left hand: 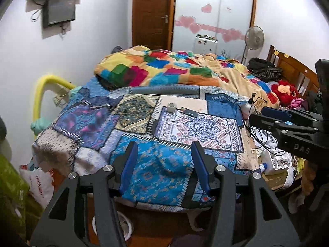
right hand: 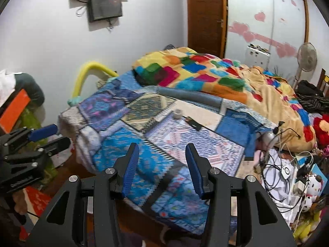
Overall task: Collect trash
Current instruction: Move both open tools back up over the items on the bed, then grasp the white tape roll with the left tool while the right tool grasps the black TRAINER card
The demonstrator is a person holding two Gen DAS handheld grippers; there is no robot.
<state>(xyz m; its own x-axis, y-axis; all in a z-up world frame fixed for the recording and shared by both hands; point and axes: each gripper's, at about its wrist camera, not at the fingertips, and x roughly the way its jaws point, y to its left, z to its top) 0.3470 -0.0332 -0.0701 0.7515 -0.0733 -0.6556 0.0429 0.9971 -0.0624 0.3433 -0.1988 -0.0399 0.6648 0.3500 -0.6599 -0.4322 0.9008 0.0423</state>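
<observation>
A small roll of tape (left hand: 171, 107) and a flat dark wrapper (left hand: 189, 112) lie on the blue patchwork bedspread (left hand: 144, 170), far ahead of both grippers. They also show in the right wrist view: the roll (right hand: 177, 113) and the wrapper (right hand: 194, 124). My left gripper (left hand: 164, 154) is open and empty over the bed's near edge. My right gripper (right hand: 162, 156) is open and empty, also above the near edge. The right gripper appears at the right of the left wrist view (left hand: 265, 115), and the left gripper at the left of the right wrist view (right hand: 55, 133).
A colourful blanket (left hand: 164, 68) is heaped at the far end of the bed. Cables, a bottle and clutter (right hand: 283, 168) lie along the bed's right side. A red plush toy (left hand: 285, 92), a fan (left hand: 254, 37), bags on the floor (left hand: 41, 183) and a yellow rail (left hand: 41, 94) surround the bed.
</observation>
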